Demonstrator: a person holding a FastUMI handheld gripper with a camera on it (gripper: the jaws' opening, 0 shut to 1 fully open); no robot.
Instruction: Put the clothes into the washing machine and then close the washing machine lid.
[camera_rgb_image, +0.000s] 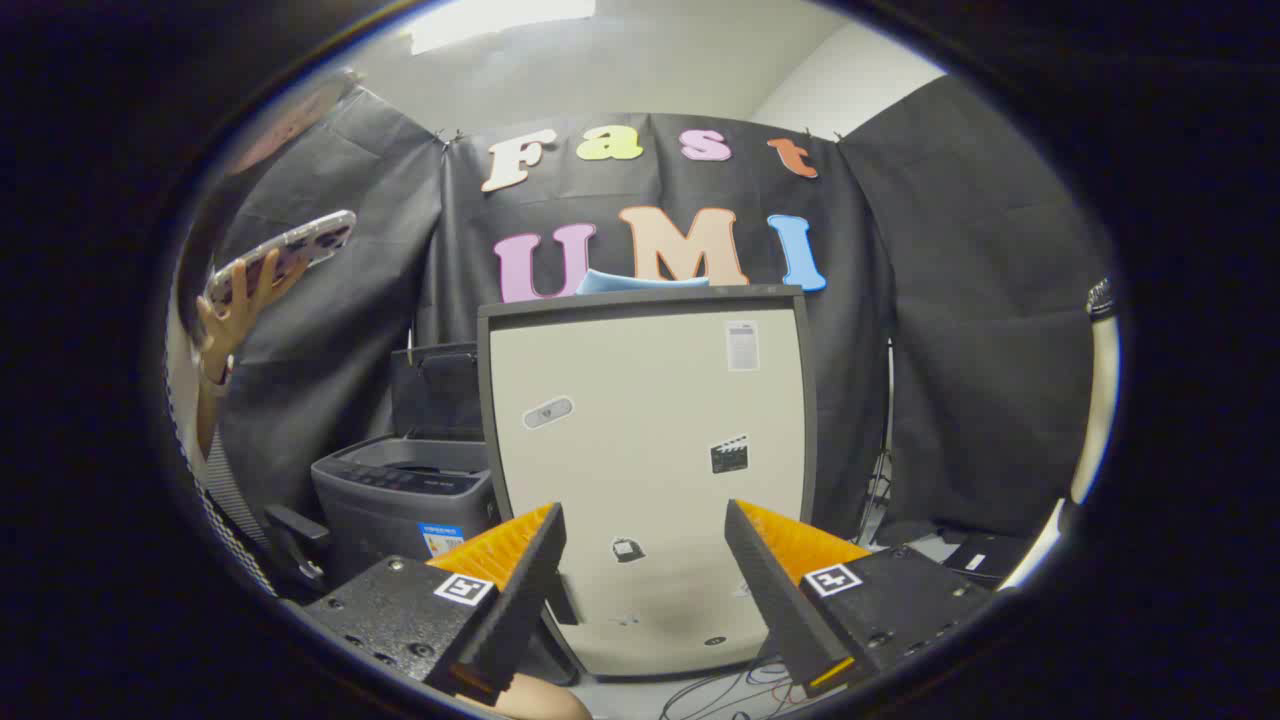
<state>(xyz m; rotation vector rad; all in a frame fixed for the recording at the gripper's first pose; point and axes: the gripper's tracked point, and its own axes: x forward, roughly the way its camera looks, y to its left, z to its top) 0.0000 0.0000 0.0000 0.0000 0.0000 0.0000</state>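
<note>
The gripper (645, 560) is spread wide and holds nothing. Just beyond its fingers stands a tall cream panel with a dark frame (650, 450), blocking a straight path. Left of it sits the grey top-loading washing machine (405, 500), lid up. A swing leftward risks clipping the panel's edge or a raised hand holding a phone (240, 300). I can't make out any clothes for certain.

Grey washing machine (405, 500), lid (437, 390) raised

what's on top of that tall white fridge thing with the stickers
A blue cloth peeks over the white appliance; most of it is hidden behind the top edge. The hand-held gripper is open, holding nothing.
</note>
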